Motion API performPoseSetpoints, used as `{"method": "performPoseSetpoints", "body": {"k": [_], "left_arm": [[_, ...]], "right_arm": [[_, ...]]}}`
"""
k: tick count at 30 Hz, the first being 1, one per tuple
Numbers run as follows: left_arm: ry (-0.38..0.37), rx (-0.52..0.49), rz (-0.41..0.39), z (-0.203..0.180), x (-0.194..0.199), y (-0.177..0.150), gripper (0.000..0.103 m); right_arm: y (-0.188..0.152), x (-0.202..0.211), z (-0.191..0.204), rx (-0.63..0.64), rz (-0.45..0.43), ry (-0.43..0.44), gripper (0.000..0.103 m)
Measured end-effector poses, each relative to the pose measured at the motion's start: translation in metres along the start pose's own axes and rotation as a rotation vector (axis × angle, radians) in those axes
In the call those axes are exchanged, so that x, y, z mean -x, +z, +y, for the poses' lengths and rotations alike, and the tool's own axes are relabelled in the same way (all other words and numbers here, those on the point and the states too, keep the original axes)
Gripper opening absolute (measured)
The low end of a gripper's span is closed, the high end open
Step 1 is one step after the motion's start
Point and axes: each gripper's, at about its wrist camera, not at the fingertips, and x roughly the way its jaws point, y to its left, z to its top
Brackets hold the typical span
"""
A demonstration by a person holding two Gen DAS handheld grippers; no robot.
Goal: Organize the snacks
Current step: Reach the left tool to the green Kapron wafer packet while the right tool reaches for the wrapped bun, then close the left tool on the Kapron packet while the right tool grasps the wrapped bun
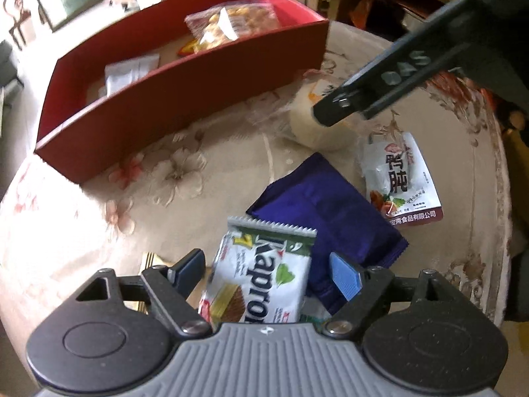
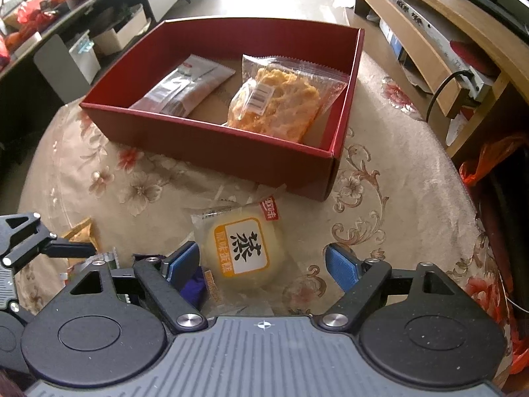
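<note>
Snacks lie scattered on a round table [image 2: 363, 218] with a floral cloth, and two already sit in a red box [image 2: 231, 162] at its far side. The left gripper [image 1: 267, 266] points steeply down with its jaws well apart; a white and green wafer packet [image 1: 261, 274] lies between the blue pads, and neither pad is seen pressing on it. That packet overlaps the near-left corner of a purple packet [image 1: 324, 205] lying flat just beyond it. To the right of the purple packet is a white pouch with Chinese lettering [image 1: 401, 178].

The right gripper [image 2: 264, 261] also points down, its jaws wide apart and empty. Between and just beyond its pads rests a round pale steamed cake in clear wrap [image 2: 243, 248] with an orange-bordered label, near the front wall of the box. In the left wrist view the right gripper shows as a dark arm entering from the upper right, above the same cake.

Inside the box, a silver and white packet [image 2: 188, 86] lies on the left and a clear bag of orange-yellow fried snack [image 2: 277, 99] on the right. Cabinets and shelves stand beyond the table.
</note>
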Motion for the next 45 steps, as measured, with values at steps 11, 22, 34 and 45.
{"method": "performPoseSetpoints", "body": {"k": [11, 22, 34, 45], "left_arm": [[0.000, 0.088, -0.028, 0.009, 0.007, 0.000, 0.062], [0.002, 0.104, 0.019, 0.010, -0.004, -0.002, 0.085], [-0.004, 0.109, -0.003, 0.006, 0.003, -0.002, 0.066], [0.025, 0.171, -0.027, 0.006, 0.018, 0.000, 0.061]], "right_arm": [[0.008, -0.027, 0.015, 0.045, 0.059, -0.012, 0.091], [-0.001, -0.044, 0.032, 0.118, 0.067, -0.072, 0.098], [-0.004, -0.038, 0.030, 0.096, 0.063, -0.085, 0.089], [-0.012, -0.007, 0.035, 0.062, 0.006, -0.113, 0.066]]}}
